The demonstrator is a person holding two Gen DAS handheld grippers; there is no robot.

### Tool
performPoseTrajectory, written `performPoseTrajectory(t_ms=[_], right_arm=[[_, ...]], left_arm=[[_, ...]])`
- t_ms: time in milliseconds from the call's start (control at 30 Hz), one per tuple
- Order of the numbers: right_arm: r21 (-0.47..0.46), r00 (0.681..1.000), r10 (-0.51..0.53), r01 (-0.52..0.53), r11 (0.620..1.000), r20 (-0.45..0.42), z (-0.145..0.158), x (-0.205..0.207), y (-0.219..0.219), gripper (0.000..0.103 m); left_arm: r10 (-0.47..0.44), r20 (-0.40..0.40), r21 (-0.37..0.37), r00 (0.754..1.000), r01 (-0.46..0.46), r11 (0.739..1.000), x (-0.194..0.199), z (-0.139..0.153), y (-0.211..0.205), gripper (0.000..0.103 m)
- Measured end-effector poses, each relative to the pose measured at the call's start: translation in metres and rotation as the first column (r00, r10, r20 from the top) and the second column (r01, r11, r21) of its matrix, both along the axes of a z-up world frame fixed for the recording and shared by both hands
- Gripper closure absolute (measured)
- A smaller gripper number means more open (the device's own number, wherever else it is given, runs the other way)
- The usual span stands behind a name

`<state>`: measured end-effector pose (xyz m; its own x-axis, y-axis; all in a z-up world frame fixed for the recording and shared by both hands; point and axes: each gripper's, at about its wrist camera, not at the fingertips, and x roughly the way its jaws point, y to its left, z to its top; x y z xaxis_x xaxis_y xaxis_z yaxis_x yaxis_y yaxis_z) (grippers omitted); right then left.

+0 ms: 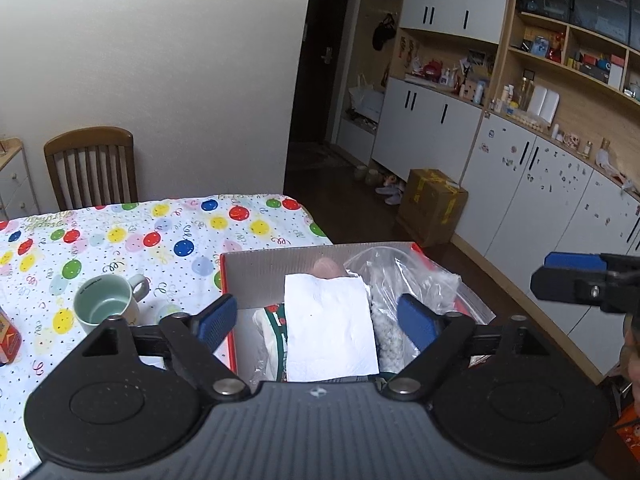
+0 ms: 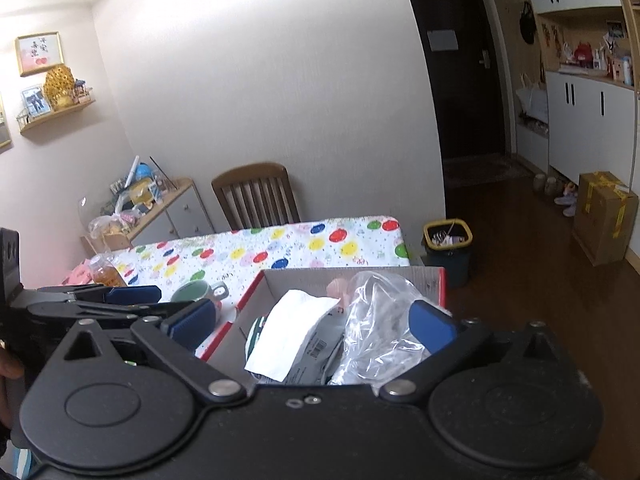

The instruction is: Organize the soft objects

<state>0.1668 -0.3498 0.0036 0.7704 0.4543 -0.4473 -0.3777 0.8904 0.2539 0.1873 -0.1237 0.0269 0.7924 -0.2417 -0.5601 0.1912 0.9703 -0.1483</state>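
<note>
An open cardboard box (image 1: 260, 276) (image 2: 312, 278) with a red outside stands on the table's right end. In it lie a white folded sheet (image 1: 330, 328) (image 2: 288, 332), a crumpled clear plastic bag (image 1: 400, 276) (image 2: 376, 312), a green-and-white packet (image 1: 274, 328) (image 2: 256, 328) and a pink soft thing (image 1: 328, 268) (image 2: 336, 288) at the far wall. My left gripper (image 1: 318, 312) hovers open above the box, nothing between its blue pads. My right gripper (image 2: 312, 320) is also open and empty over the box. Each gripper shows in the other's view, the right one (image 1: 576, 272) and the left one (image 2: 120, 296).
A green mug (image 1: 104, 304) (image 2: 200, 292) stands on the balloon-print tablecloth (image 1: 160, 240) left of the box. A small orange pack (image 1: 8, 338) and a bottle (image 2: 105, 270) sit further left. A wooden chair (image 1: 90, 168) is behind the table. On the floor are a bin (image 2: 448, 248) and a carton (image 1: 432, 204).
</note>
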Motion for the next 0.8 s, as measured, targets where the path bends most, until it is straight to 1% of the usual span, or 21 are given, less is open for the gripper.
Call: performPoseTrajectory(t_ms=[67,167,300,500,800], right_arm=[[-0.004,1.0,-0.011,0.011,1.0,0.023,-0.001,-0.005,0.001,0.0],[-0.013,0.999,-0.022,0.023,1.0,0.045,-0.004,-0.013,0.002,0.0],[-0.018,0.996,-0.057,0.058,0.998,0.068,-0.006,-0.023,0.005,0.0],[-0.009,0.993,-0.097,0.098,0.995,0.071,-0.011,-0.03,0.009,0.0],[-0.014,0.993,-0.094,0.095,0.995,0.07,-0.015,-0.04,0.021,0.0]], left_arm=[[0.013,0.007,0.005,1.0,-0.013,1.0,-0.004,0.003,0.0,0.002],[0.013,0.025,0.001,1.0,-0.013,1.0,-0.01,0.008,-0.001,0.002],[0.002,0.03,-0.008,1.0,-0.002,1.0,-0.018,0.012,-0.002,0.002],[0.008,0.057,0.0,0.998,-0.008,1.0,-0.034,0.016,-0.004,0.002],[0.017,0.042,0.011,0.999,-0.018,1.0,-0.043,0.011,-0.004,0.002]])
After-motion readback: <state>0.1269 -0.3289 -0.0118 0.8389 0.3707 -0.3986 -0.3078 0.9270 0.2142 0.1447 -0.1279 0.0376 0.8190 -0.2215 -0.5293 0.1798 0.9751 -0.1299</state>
